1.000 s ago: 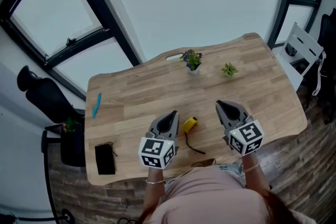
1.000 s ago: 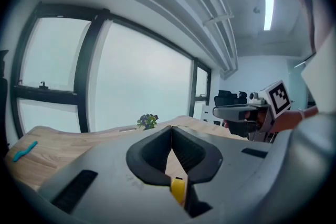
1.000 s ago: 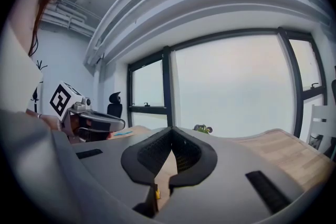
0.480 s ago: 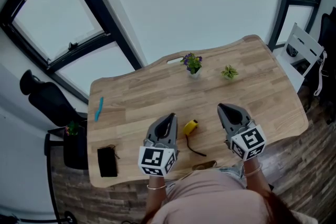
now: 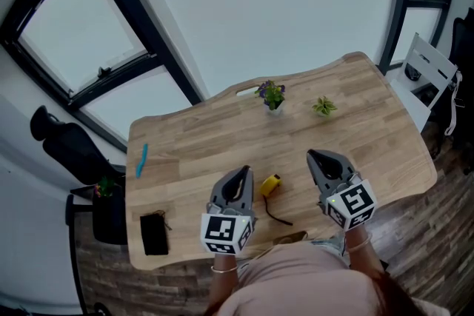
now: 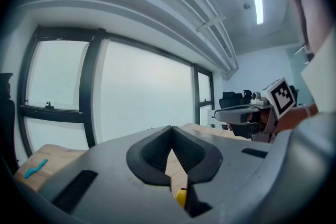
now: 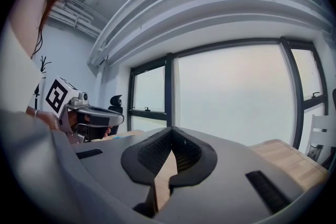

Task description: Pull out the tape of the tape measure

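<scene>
Both my claws, left [image 5: 241, 172] and right [image 5: 312, 155], are clenched empty over the table [image 5: 207, 131], with the yellow tape measure [image 5: 270, 184] between them, apparently untouched.

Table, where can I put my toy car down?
Two bare spots on the table: the wood between the blue strip and the purple flower pot, and the right end past the small green plant. It is crowded near the front edge, around the yellow tape measure between the left gripper and right gripper.
</scene>
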